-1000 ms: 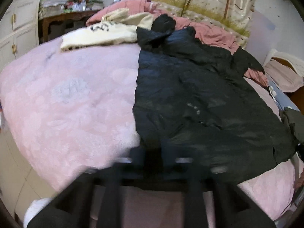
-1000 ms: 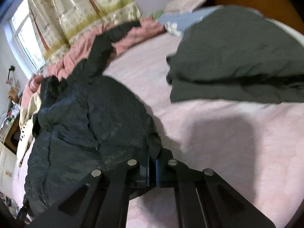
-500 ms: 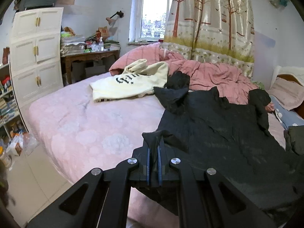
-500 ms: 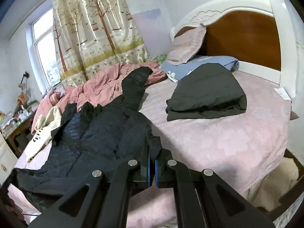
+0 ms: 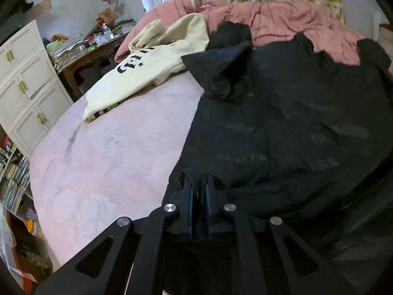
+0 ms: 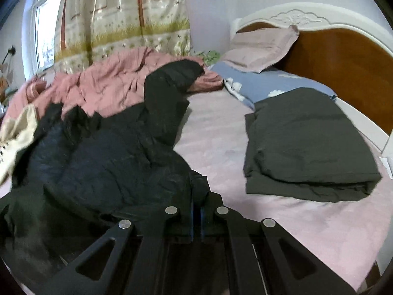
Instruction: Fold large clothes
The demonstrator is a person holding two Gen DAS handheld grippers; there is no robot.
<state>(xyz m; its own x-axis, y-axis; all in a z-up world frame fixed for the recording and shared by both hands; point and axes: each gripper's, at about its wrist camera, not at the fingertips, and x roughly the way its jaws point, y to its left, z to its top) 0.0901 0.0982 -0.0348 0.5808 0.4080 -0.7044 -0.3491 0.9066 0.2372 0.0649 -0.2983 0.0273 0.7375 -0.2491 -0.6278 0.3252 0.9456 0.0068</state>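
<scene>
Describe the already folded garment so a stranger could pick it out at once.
Start at the wooden headboard and come down past the blue pillow. The folded garment lies on the pink bedspread: a flat dark grey-green rectangle, unlike the sprawled black jacket beside it.

Two wrist fisheyes, both low over the bed, aimed along the gripper fingers.

Left wrist view looked from the foot-side edge across the pink sheet toward the window, with the black jacket close in front, the cream hoodie farther off to its left and the white cabinet at frame left. Right wrist view faced the headboard and curtain, the folded dark garment near on its right. Both views shared the black jacket, the pink quilt behind it and the hoodie. Each gripper's linkage filled the bottom of its own frame.
</scene>
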